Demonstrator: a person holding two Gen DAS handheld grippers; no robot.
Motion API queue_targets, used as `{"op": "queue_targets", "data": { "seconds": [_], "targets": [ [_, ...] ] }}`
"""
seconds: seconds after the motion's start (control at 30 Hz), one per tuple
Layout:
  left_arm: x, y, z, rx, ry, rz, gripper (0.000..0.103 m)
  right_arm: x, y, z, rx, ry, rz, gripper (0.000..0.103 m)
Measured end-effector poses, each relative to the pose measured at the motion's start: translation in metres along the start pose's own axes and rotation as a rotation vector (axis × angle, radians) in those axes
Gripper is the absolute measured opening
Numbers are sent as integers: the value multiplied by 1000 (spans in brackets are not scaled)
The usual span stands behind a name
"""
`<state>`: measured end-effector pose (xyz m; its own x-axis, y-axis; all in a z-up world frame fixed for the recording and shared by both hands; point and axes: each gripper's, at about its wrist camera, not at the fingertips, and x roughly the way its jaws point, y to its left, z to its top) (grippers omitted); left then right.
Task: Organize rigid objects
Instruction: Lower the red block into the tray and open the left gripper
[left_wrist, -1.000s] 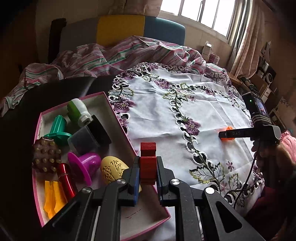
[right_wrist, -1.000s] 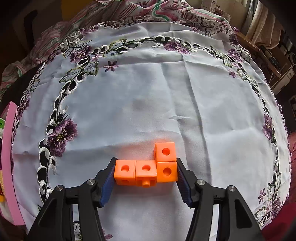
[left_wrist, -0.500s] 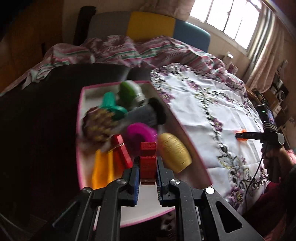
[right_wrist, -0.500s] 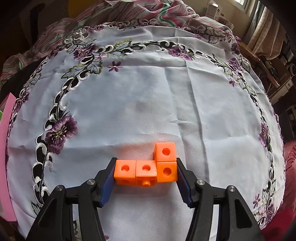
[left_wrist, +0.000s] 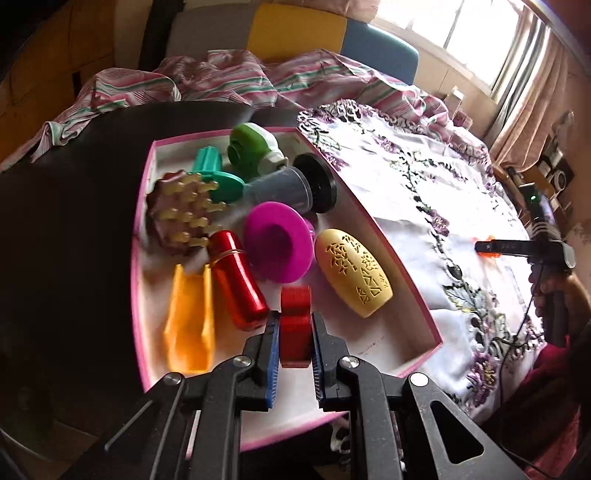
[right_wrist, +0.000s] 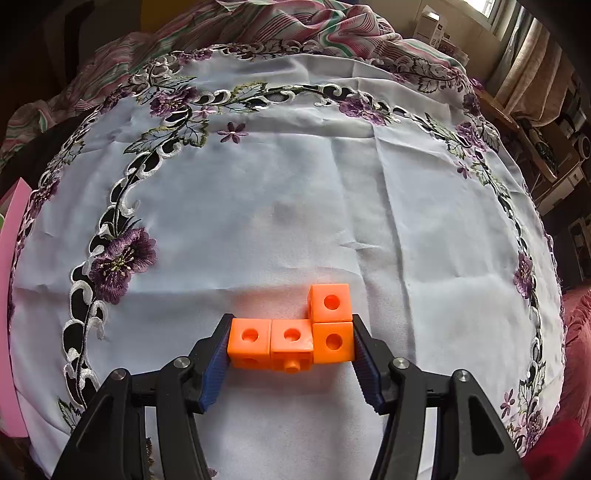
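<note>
While tray (left_wrist: 147, 206) fills left view, orange blocks (right_wrist: 291, 338) right

The box (left_wrist: 406, 258) lies left of the tablecloth (left_wrist: 424, 192); the cube piece (right_wrist: 295, 332) rests on the cloth.

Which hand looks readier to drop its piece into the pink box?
Left. Its fingers hold the red piece over the pink box; the right gripper holds orange blocks over the cloth.

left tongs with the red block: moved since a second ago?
Yes. The left tongs, shut on the red block, have swung off the tablecloth to over the pink tray.
</note>
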<state>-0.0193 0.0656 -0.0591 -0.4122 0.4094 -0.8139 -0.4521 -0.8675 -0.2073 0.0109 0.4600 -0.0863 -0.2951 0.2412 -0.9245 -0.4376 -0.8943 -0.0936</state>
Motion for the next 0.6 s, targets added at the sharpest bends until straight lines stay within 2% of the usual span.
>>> {"op": "queue_targets", "data": {
  "seconds": [0.13,0.27,0.33,0.4,0.6],
  "targets": [
    [13,0,0,-7,30,8,19,-2,0,1,-5,-1,-4,60],
    [9,-1,-1,-2,5,27,25,-2,0,1,-9,-3,-7,60],
    [5,1,-2,-4,-10,30,32,-2,0,1,-11,-3,-9,60],
    [0,3,-3,-18,-31,36,46,-2,1,1,-11,-4,-9,60],
    [-14,6,2,-21,-78,91,48,-2,1,0,-18,-8,-15,60]
  ]
}}
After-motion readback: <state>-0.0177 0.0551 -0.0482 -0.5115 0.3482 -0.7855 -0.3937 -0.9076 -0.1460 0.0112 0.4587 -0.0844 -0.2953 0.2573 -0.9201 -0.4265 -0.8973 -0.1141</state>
